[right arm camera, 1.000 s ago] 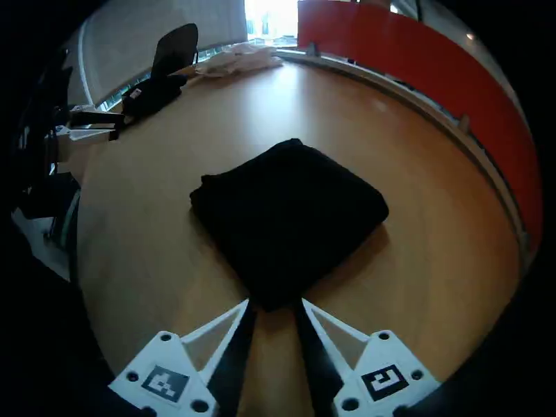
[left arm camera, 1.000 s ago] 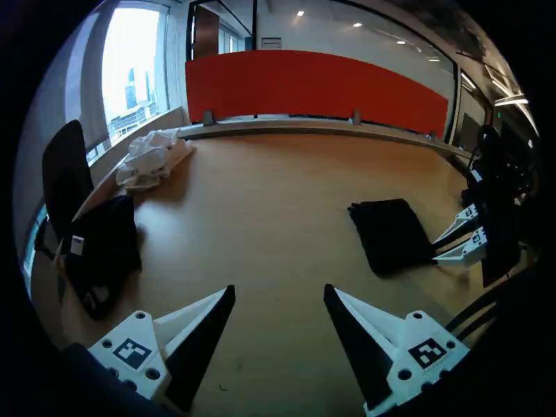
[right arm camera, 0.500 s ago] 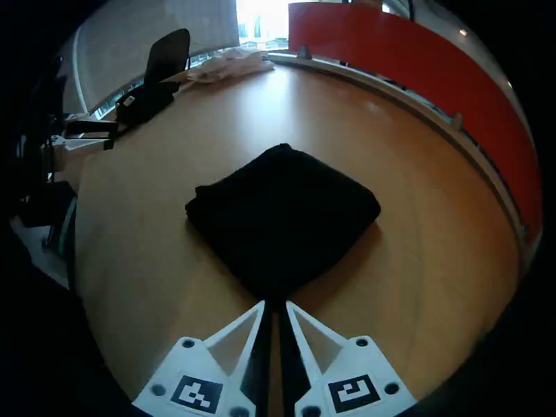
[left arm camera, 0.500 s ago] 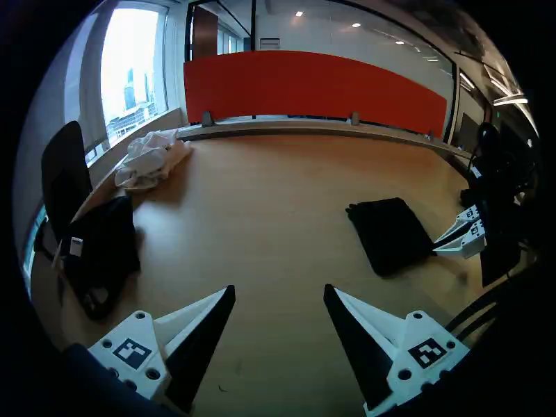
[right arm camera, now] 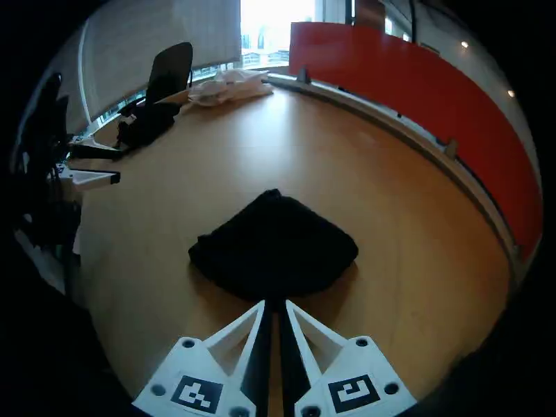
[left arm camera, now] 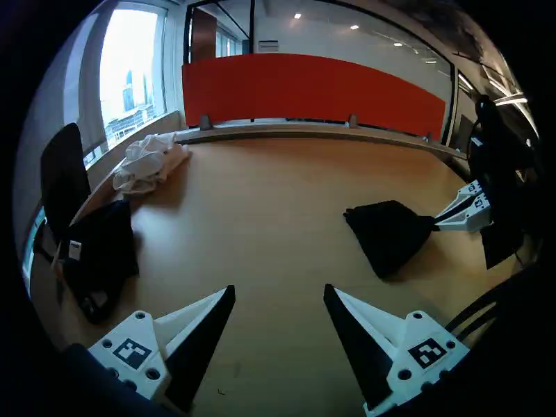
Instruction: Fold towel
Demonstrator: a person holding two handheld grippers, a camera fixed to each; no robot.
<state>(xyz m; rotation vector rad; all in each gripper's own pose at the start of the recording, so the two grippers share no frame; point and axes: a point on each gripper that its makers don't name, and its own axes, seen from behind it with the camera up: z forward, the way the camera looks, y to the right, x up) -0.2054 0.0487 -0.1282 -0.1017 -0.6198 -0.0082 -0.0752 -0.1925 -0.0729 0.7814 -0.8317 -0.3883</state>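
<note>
Towel (right arm camera: 274,243), one, black, a corner in the narrow right claw (right arm camera: 276,304); left claw (left arm camera: 278,288) wide, empty.

folded black towel (right arm camera: 274,243), near corner lifted off table (right arm camera: 389,194)

Left claw (left arm camera: 279,288) spread, right claw (right arm camera: 276,304) clamped.

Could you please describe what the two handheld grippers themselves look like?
The left gripper and right gripper look alike. Each has two wedge-shaped fingers that taper to a point, with white outer frames and black inner faces. Each finger's white base carries a square black-and-white marker and a few small round holes.
</note>
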